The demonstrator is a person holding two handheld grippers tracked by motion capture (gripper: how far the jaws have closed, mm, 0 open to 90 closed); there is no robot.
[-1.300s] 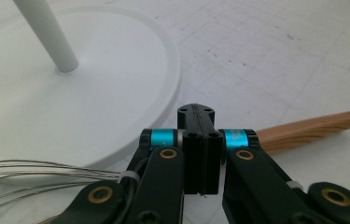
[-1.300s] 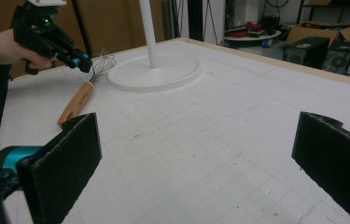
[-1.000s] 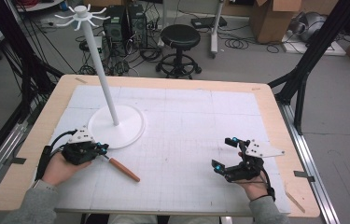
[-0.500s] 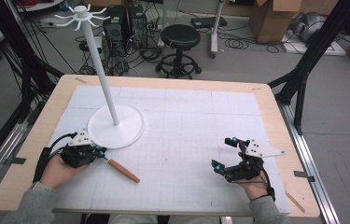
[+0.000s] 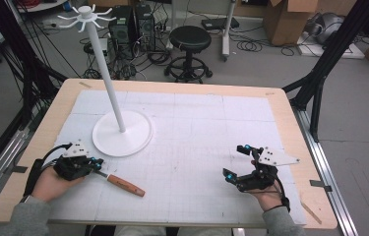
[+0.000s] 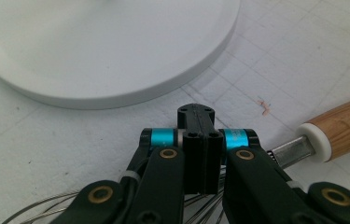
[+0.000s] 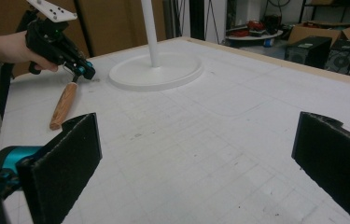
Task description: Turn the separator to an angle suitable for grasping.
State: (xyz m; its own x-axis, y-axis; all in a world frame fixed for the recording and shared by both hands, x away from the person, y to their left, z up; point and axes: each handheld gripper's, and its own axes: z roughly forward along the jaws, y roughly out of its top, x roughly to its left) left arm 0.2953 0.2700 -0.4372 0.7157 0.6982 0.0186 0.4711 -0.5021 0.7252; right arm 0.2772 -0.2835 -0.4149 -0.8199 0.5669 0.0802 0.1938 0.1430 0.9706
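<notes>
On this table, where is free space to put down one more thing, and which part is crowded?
The gridded white mat is bare between the white round stand base and the right tongs, also along the far edge. The near-left corner is crowded: the left tongs are shut on the wire whisk with wooden handle, close beside the base.

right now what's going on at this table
A person holds a hand-held gripper in each hand over a white gridded mat. The left hand-held gripper sits low at the wire end of a wooden-handled whisk lying flat on the mat, beside the round base of a white hook stand. In the left gripper view its jaws look closed together above the whisk's wires; whether they pinch any wire cannot be told. The right hand-held gripper rests apart on the right, jaws wide open and empty.
</notes>
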